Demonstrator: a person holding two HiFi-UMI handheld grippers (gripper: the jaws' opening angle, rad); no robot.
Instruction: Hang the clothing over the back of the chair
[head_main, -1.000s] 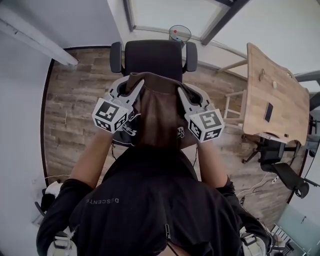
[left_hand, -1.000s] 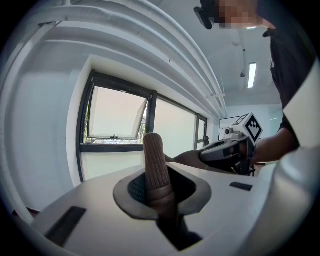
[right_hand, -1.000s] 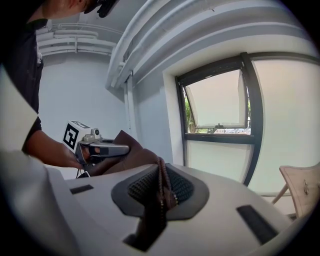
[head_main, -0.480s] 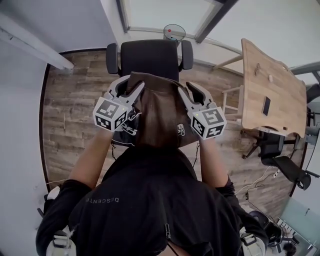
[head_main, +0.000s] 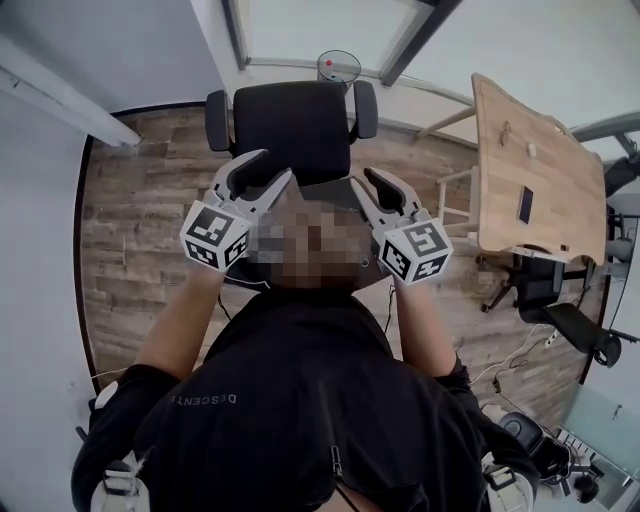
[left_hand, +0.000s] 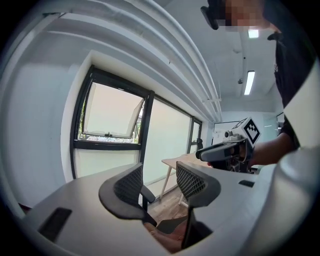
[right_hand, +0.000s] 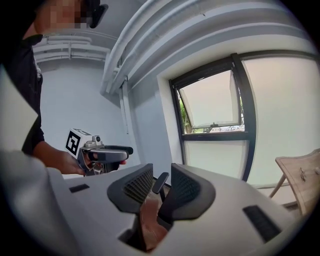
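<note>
The person stands on the near side of a black office chair (head_main: 291, 118), its seat and armrests reaching away toward the far wall, and holds both grippers out over the near edge where the backrest should be. The left gripper (head_main: 277, 163) has jaws spread wide and they have just been opening. In its own view nothing is pressed between the pads, and only a fold of the brown clothing (left_hand: 167, 243) shows low down at the root of the jaws. The right gripper (head_main: 360, 177) has jaws standing fairly wide too. They have let go and have just come in a little, with a strip of the same brown cloth (right_hand: 150, 220) rising loosely in the gap and apparently not pinched. In the head view the spot between the two grippers is hidden, so how the garment lies on the backrest cannot be read there. I judge this to be the release step, with the clothing laid between the grippers at the chair back and the grip given up on both sides. The next move calls for drawing both grippers straight back toward the person, jaws kept apart so no fold catches and pulls the cloth off, then checking that it hangs evenly.
</note>
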